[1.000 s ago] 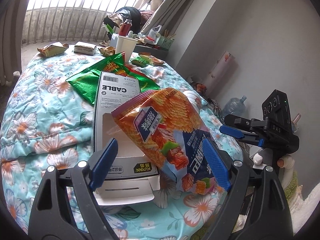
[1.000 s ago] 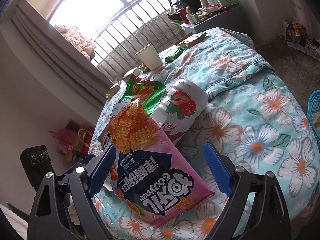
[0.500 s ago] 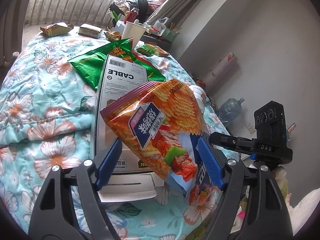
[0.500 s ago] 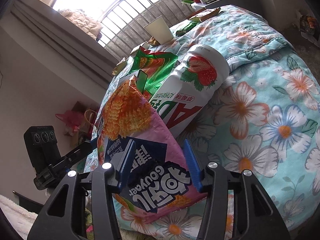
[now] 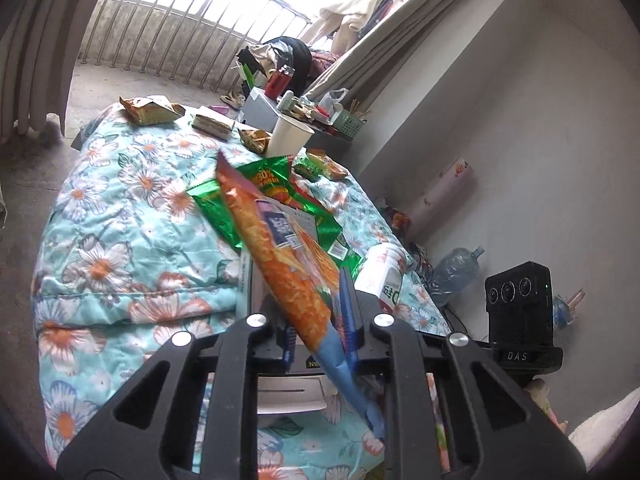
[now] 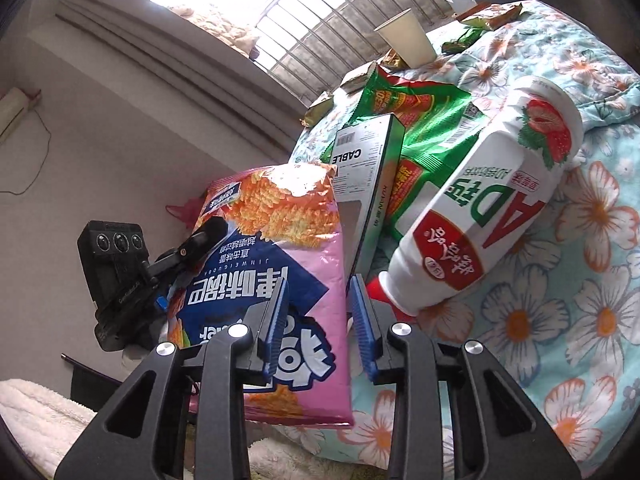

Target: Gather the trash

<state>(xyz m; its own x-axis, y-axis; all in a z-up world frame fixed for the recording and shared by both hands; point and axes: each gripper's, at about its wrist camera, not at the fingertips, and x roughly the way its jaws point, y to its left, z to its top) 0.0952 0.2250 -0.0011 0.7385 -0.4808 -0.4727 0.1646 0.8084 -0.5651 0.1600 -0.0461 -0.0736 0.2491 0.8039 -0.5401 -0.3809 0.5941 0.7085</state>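
An orange, pink and blue snack bag (image 5: pixel 292 264) stands on edge, lifted off the flowered bed cover (image 5: pixel 120 232). My left gripper (image 5: pixel 320 324) is shut on its lower part. In the right wrist view the same bag (image 6: pixel 272 264) faces me; my right gripper (image 6: pixel 320 332) is narrowed around its right edge, and whether the pads (image 6: pixel 362 324) press it is unclear. The left gripper's finger (image 6: pixel 200 240) shows on the bag's left side. A white cable box (image 6: pixel 368 184) and a strawberry drink bottle (image 6: pixel 492 200) lie just behind.
A green snack bag (image 5: pixel 280 188), paper cup (image 5: pixel 288 136), several small wrappers (image 5: pixel 148 108) and a small box (image 5: pixel 212 124) lie farther along the bed. A cluttered table (image 5: pixel 304 112) stands by the window. A water jug (image 5: pixel 452 272) sits on the floor at the wall.
Both grippers closed in on the snack bag. The left one clamped it and turned it up on edge, off the cable box. The right one moved closer and narrowed.
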